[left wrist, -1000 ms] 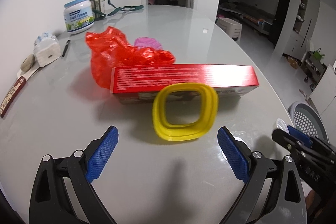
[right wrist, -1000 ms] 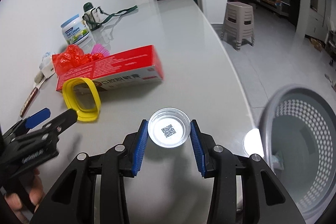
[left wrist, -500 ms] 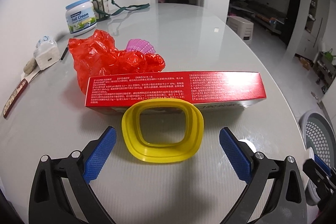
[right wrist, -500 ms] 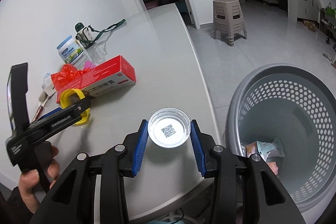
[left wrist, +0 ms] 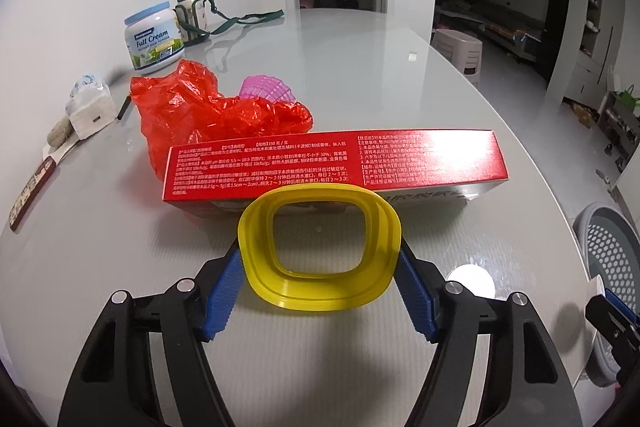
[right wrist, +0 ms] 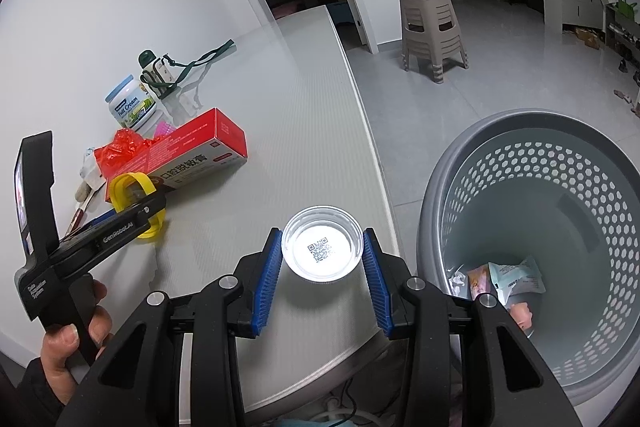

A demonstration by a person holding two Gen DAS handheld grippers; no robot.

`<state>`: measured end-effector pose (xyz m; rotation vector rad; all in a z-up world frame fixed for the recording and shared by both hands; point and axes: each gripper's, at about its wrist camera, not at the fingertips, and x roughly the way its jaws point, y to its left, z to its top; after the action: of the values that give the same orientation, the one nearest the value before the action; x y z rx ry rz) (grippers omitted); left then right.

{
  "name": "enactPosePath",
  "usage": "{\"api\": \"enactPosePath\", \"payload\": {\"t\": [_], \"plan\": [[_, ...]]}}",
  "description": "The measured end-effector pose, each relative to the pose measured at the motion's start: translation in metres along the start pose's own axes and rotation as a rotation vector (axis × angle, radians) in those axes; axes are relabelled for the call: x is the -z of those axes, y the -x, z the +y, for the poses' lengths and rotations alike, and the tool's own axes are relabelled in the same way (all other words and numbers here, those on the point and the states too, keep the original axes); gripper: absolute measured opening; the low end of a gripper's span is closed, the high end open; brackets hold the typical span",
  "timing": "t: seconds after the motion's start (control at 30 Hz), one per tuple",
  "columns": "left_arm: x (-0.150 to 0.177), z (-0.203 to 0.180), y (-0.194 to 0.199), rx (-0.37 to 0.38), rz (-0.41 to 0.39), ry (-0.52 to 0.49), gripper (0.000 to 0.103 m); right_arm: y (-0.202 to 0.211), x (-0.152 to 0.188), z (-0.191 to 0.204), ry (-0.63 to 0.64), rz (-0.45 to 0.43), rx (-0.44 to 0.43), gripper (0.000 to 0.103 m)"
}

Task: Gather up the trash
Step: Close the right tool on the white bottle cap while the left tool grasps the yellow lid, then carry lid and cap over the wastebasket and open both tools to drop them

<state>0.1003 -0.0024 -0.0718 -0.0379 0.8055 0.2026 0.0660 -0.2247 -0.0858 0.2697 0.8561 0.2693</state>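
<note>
Claws are both busy: on the left, the left claw (left wrist: 320, 291) has just closed in from wide open, pads now against the yellow ring (left wrist: 319, 247) on the tabletop (left wrist: 360, 75), so a lift looks near. Over on the right, the right claw (right wrist: 323, 273) clamps a clear lid (right wrist: 322, 249) by the tabletop's edge, beside the grey basket (right wrist: 540, 227).
</note>
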Motion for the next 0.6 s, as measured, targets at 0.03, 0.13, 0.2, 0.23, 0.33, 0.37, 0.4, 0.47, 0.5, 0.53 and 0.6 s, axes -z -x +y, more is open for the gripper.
{"api": "enactPosePath", "payload": {"t": [0.03, 0.13, 0.2, 0.23, 0.33, 0.37, 0.4, 0.47, 0.5, 0.53, 0.6], "plan": [[0.001, 0.001, 0.002, 0.008, 0.001, -0.001, 0.068, 0.001, 0.000, 0.000, 0.000, -0.001, 0.002, 0.039], [0.003, 0.002, 0.010, 0.032, -0.005, -0.005, 0.068, 0.005, 0.001, 0.001, 0.000, -0.007, 0.008, 0.039], [0.003, 0.000, 0.018, 0.061, -0.014, -0.011, 0.068, 0.010, 0.001, 0.002, -0.001, -0.014, 0.014, 0.039], [0.002, -0.002, 0.021, 0.074, -0.020, -0.016, 0.068, 0.013, 0.001, 0.002, -0.001, -0.021, 0.019, 0.039], [0.002, -0.014, 0.032, 0.118, -0.045, -0.039, 0.068, 0.025, 0.004, -0.003, -0.009, -0.039, 0.042, 0.039], [0.002, -0.019, 0.036, 0.135, -0.051, -0.049, 0.068, 0.030, 0.005, -0.006, -0.014, -0.044, 0.051, 0.039], [0.001, -0.026, 0.040, 0.158, -0.057, -0.065, 0.068, 0.034, 0.007, -0.009, -0.020, -0.049, 0.060, 0.039], [0.001, -0.043, 0.049, 0.201, -0.074, -0.101, 0.068, 0.044, 0.010, -0.018, -0.038, -0.062, 0.086, 0.039], [0.001, -0.051, 0.053, 0.223, -0.082, -0.121, 0.068, 0.049, 0.011, -0.023, -0.047, -0.069, 0.100, 0.039], [0.001, -0.060, 0.056, 0.244, -0.087, -0.139, 0.068, 0.057, 0.013, -0.031, -0.061, -0.080, 0.119, 0.039], [0.001, -0.078, 0.062, 0.292, -0.095, -0.177, 0.068, 0.070, 0.016, -0.045, -0.089, -0.099, 0.155, 0.039]]}}
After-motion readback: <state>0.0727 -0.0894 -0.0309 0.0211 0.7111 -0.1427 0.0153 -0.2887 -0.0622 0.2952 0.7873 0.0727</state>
